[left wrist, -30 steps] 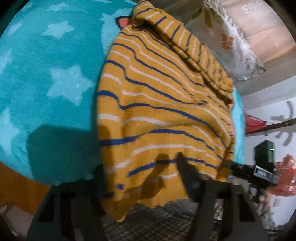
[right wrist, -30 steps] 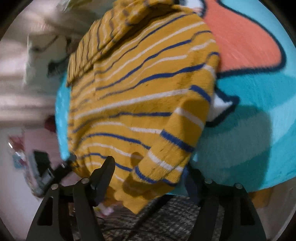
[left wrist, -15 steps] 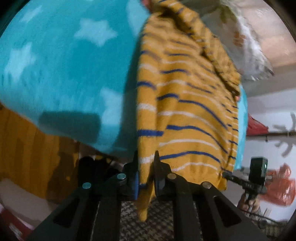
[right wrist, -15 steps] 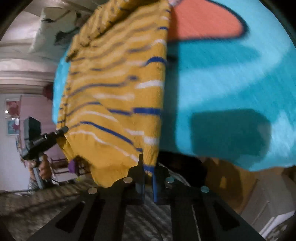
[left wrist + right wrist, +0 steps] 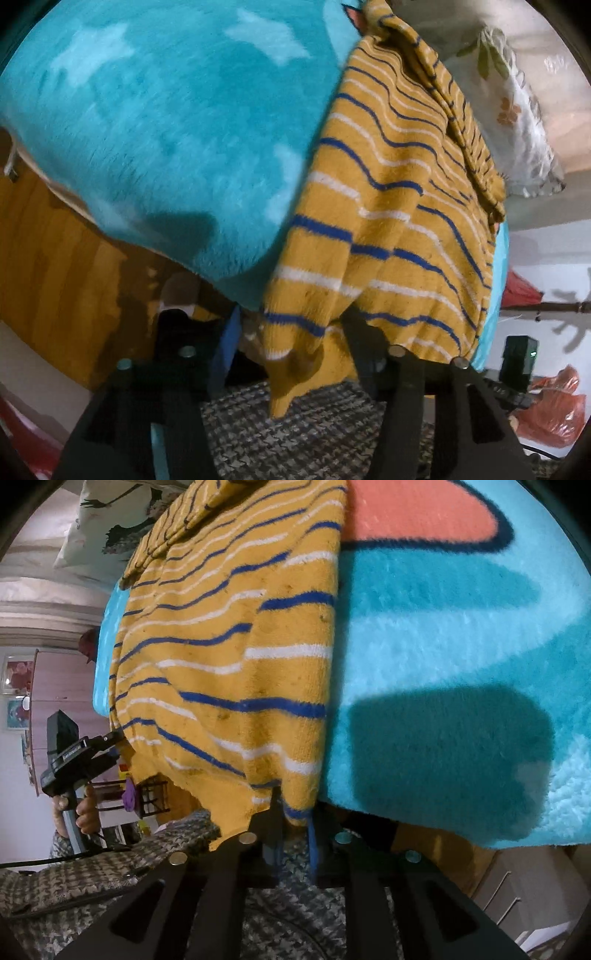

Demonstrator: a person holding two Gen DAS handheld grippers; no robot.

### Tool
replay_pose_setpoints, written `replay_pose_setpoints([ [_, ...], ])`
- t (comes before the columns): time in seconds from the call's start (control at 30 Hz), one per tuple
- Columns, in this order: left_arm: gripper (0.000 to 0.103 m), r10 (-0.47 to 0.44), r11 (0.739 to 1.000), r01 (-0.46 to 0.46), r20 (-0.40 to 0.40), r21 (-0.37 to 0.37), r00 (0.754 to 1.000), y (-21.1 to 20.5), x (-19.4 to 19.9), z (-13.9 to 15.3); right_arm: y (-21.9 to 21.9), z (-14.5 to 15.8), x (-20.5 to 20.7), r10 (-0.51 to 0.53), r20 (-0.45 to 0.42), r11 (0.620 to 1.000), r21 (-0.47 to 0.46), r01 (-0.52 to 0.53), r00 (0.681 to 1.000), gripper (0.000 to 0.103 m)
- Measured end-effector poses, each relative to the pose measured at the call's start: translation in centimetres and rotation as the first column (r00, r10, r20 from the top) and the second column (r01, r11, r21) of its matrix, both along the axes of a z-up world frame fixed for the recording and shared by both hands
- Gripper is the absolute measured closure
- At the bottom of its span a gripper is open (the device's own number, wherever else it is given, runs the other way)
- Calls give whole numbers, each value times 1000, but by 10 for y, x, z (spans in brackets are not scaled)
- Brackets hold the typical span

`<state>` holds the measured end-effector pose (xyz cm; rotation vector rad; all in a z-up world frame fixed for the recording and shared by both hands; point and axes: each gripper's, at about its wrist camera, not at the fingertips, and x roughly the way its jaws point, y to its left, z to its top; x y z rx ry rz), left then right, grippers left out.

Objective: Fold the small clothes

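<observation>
Both tongs have just let go a little: half a second back each pair was pinched tight on the hem, and now my left tongs (image 5: 291, 332) have been opening and stand wide apart, the corner of the striped sweater (image 5: 388, 206) hanging loose between the fingers with neither pad pressing on it. Over on the other side, my right tongs (image 5: 293, 818) have been opening too, but only a crack. The fingers sit close together with the other hem corner and its blue stripe caught in the narrow gap, and I can't tell whether the pads are pressing on it or only flanking it.

Mustard sweater, blue and white stripes, lying spread on the turquoise fleece blanket (image 5: 155, 122) that covers the bed, its near hem drooping over the blanket's front edge toward me. At the far end a folded strip of the same knit runs across it, up by the floral pillow (image 5: 517, 122). From the right wrist view I see the sweater (image 5: 229, 657) beside the blanket's big coral patch (image 5: 417, 513), and my left hand (image 5: 79, 805) out at the side, gripping its handle. Houndstooth fabric (image 5: 122, 864) shows below both tools.
</observation>
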<state>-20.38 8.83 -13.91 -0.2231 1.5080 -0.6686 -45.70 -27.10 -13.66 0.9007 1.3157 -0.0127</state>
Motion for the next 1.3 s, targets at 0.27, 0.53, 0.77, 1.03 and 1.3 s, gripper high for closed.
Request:
replay_pose_setpoints([
  [0.27,24,-9,997,9,2,-76,1000,-6,-7,-8,5,-10,2,64,18,996,67,-65,998,28],
  [0.53,74,-71,997,68,-69,-48,995,-20,-13,-20,8,-27,10,83,1,991,107,-83,997,60],
  [0.77,96,-131,991,131,16,20,991,-19,-22,26,4,7,6,108,116,975,184,-128,987,93],
  [1.03,96,-62,995,71,113,-71,992,-30,-3,77,-17,55,10,40,265,982,165,-87,964,93],
  [1.3,96,66,983,-40,144,-177,987,-59,45,113,-70,106,39,-118,438,984,171,46,891,93],
])
